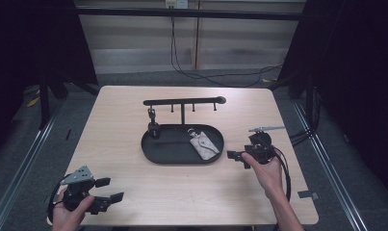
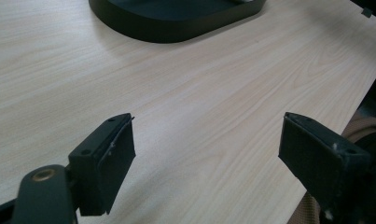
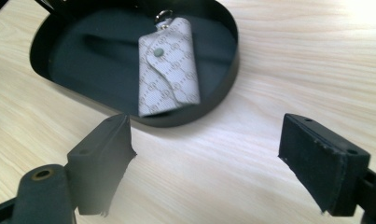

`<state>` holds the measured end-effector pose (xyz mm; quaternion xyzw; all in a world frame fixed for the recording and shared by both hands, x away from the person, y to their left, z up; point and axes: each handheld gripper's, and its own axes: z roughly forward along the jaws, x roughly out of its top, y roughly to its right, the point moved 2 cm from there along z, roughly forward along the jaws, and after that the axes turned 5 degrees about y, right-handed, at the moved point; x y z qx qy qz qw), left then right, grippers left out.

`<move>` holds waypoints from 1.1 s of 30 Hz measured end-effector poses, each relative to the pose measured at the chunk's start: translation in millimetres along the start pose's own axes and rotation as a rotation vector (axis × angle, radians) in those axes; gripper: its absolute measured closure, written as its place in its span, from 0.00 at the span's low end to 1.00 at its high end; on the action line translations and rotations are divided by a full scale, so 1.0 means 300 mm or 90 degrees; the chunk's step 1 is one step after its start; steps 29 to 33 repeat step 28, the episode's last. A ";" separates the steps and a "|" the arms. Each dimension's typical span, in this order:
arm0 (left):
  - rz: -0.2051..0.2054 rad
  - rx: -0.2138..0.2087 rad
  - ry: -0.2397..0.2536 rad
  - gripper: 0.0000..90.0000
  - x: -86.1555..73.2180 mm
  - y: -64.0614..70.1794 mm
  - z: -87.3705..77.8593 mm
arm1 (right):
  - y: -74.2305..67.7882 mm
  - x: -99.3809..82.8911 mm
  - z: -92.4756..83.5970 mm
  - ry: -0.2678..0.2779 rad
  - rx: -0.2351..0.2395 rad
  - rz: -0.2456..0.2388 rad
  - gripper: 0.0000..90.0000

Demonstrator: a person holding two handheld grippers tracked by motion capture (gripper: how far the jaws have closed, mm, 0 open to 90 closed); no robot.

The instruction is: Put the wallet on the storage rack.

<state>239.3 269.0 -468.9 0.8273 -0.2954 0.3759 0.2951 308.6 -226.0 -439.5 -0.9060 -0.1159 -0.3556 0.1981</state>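
Black jaws on our left gripper (image 1: pixel 106 189) stand wide over bare table (image 1: pixel 134 192), the grey key pouch (image 1: pixel 204 146) lies in the black tray (image 1: pixel 153 153), and our right gripper (image 1: pixel 237 156), spread and empty, could bump the rim; its view shows the pouch's snap.

Two black grippers, left gripper (image 1: pixel 109 189) and right gripper (image 1: pixel 234 155), grey three-cornered top plates, trailing black cables.
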 end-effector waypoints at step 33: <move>-0.002 0.052 0.011 0.25 0.006 0.001 0.001 | 0.118 -0.248 -0.096 0.002 -0.063 -0.017 0.20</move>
